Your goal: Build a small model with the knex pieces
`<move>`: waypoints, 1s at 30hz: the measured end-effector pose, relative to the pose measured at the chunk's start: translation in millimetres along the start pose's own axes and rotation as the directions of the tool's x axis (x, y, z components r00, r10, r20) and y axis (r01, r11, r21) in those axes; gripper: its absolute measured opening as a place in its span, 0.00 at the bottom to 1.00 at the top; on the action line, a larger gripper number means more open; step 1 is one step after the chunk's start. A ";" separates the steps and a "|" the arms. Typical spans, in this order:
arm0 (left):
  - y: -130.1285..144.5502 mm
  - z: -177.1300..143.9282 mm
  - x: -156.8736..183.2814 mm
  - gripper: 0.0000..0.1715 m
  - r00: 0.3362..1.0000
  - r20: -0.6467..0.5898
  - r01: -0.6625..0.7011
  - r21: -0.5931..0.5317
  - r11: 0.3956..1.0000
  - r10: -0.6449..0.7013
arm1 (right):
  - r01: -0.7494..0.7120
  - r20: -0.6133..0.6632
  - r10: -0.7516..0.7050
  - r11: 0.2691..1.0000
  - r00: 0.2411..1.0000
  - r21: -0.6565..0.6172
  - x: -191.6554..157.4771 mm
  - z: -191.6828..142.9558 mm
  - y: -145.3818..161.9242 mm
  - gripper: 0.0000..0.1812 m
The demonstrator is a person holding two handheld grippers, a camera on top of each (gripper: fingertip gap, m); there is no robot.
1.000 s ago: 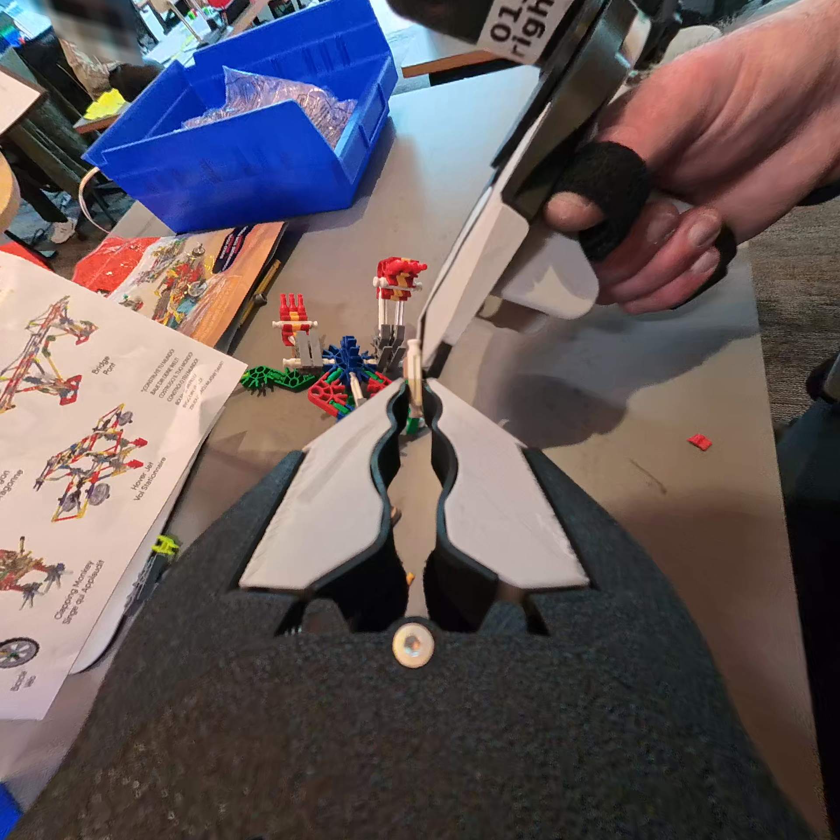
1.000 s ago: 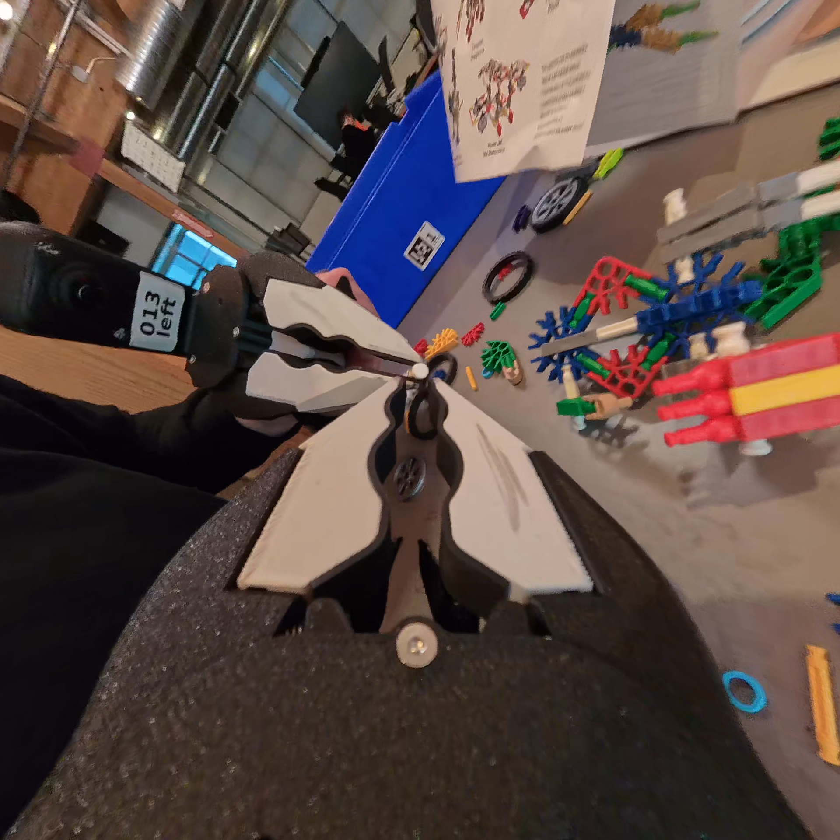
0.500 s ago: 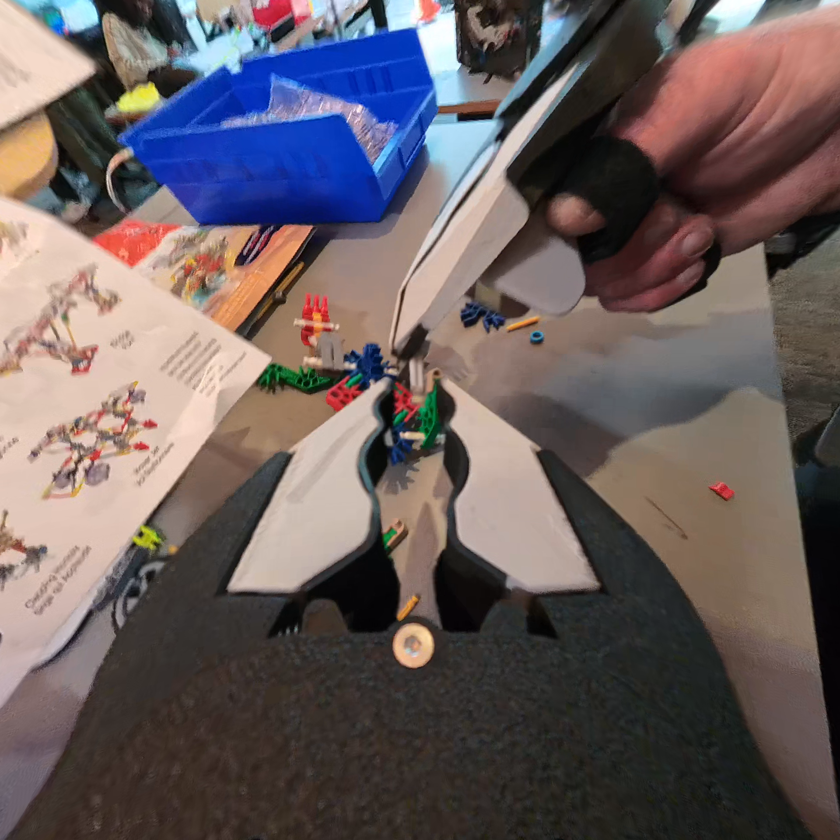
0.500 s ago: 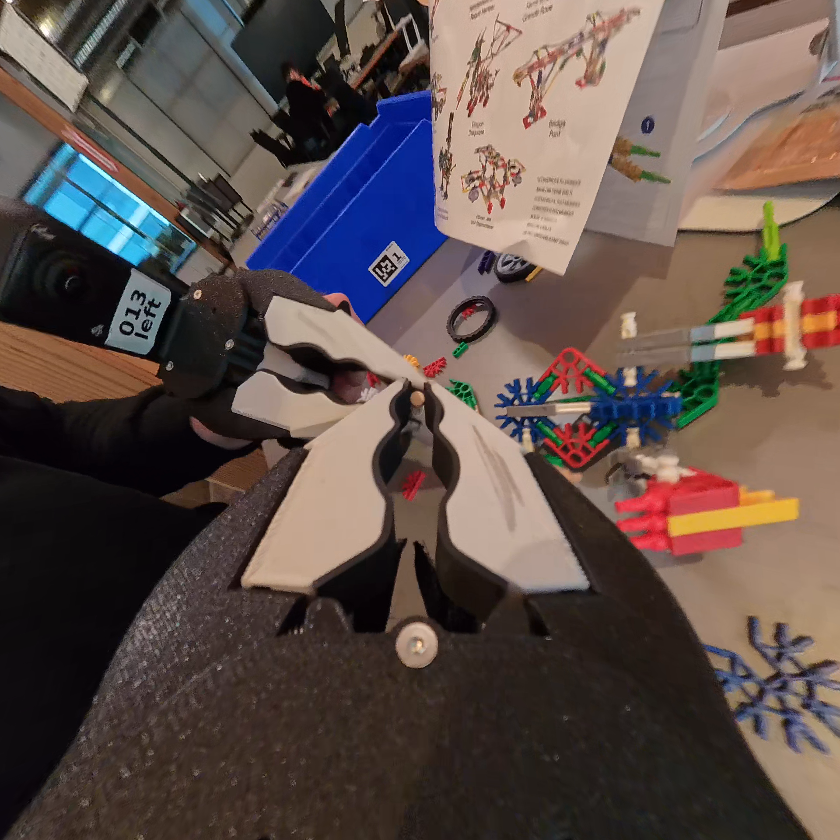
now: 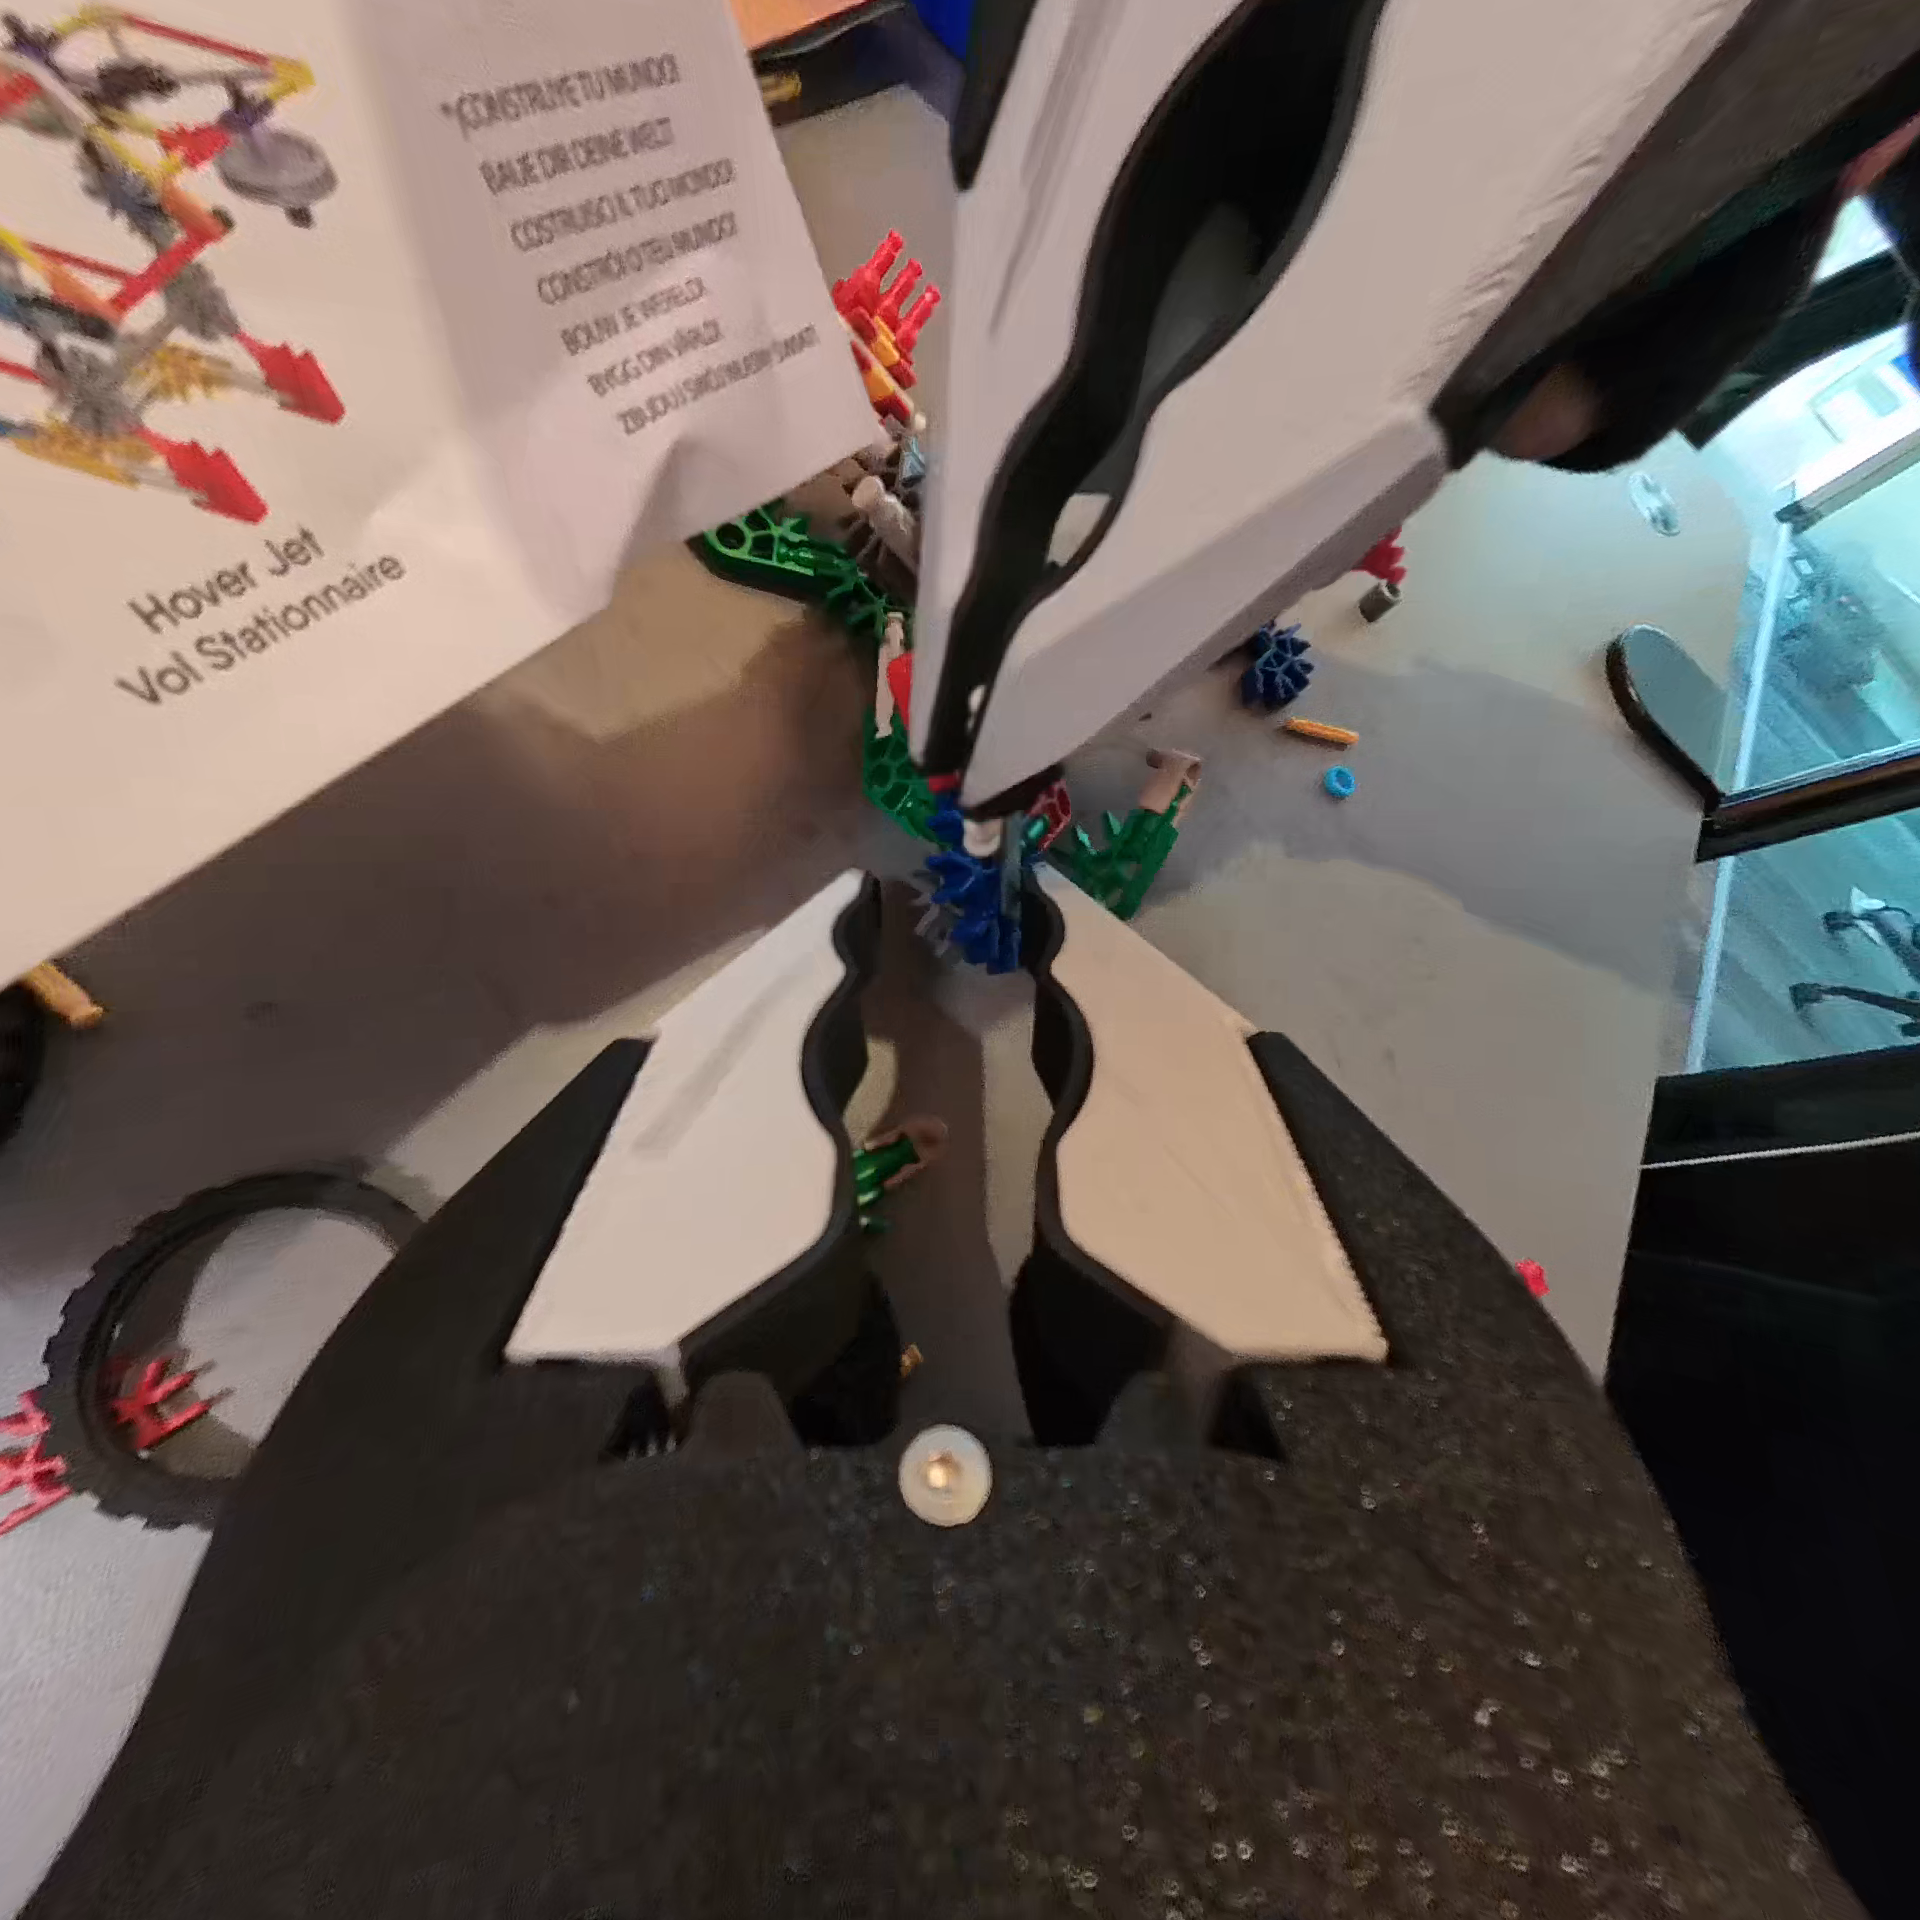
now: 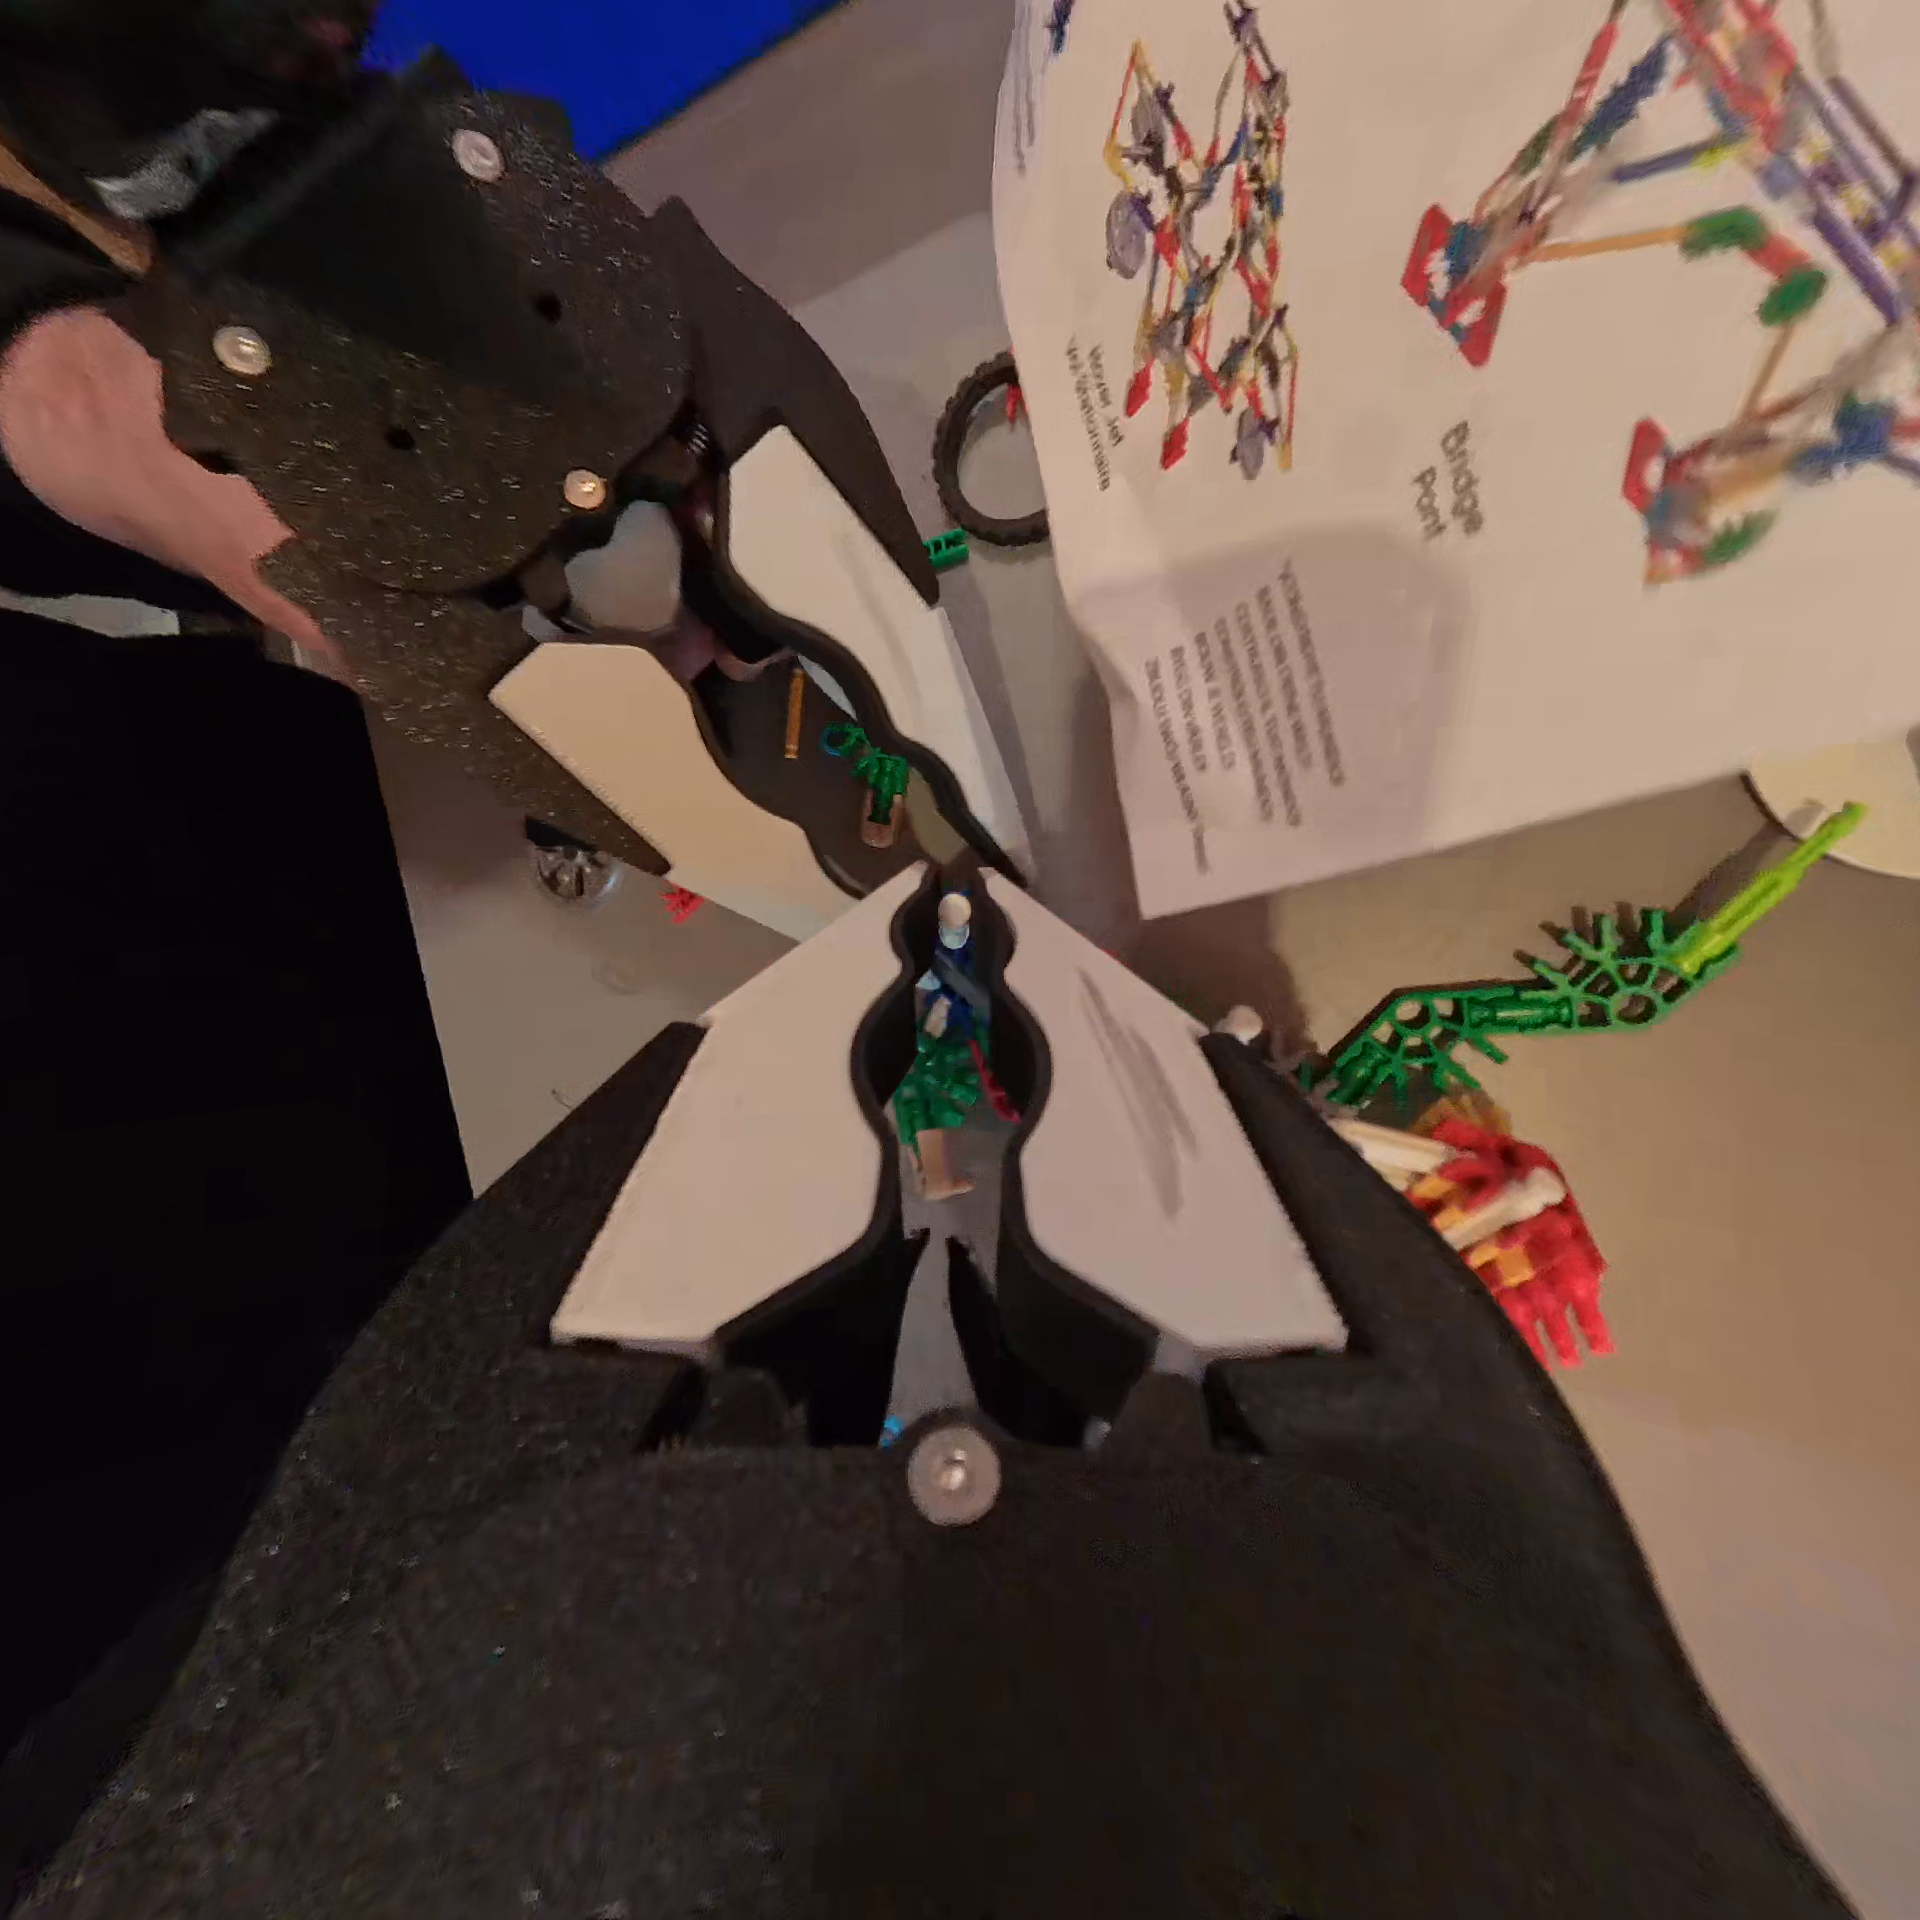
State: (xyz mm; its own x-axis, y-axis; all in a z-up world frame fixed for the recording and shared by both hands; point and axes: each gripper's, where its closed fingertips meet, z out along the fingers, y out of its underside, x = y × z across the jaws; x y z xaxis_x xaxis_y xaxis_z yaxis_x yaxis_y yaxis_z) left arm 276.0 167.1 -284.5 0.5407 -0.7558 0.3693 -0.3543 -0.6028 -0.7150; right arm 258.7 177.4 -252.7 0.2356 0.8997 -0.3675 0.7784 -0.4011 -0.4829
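at 10 o'clock in the left wrist view lies the instruction sheet [image 5: 343, 343]. the left gripper [image 5: 951, 899] stands narrow, its tips flanking the blue snowflake connector [image 5: 971, 904]; grip unclear. the right gripper [image 5: 961, 790], at 12 o'clock, pinches a white rod [image 5: 979, 831]. light, stiff plastic: take it by the rim. a second ago both hung higher, the left clamped.

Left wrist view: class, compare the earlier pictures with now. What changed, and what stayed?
Both grippers dropped close to the model. The left gripper opened, releasing the white rod; the right gripper, shut, holds it alone at the blue connector. Model, sheet and tyre stayed put.
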 end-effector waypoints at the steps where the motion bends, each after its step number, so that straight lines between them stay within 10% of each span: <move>1: 1.9 1.1 1.5 0.13 1.000 -0.016 0.001 -0.017 1.000 -0.001 | 0.008 0.012 -0.008 0.999 1.000 -0.032 0.2 2.9 1.1 0.02; 24: -14.7 11.5 7.5 0.05 0.979 -0.190 0.073 0.010 0.997 -0.070 | -0.016 0.072 0.024 0.995 0.997 -0.099 10.3 6.3 2.6 0.03; 30: -9.2 -0.8 3.5 0.17 0.981 -0.180 0.062 -0.040 0.997 -0.068 | -0.040 0.086 0.042 0.999 0.995 -0.023 6.3 -4.8 -3.9 0.02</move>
State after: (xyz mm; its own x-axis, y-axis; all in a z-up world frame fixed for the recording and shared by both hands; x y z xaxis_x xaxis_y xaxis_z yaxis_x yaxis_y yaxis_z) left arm 280.5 169.8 -276.2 0.4177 -0.7466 0.5178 -0.3503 -0.6582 -0.6664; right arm 259.9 185.4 -249.4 0.2168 0.8639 -0.4547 0.7816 -0.4326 -0.4494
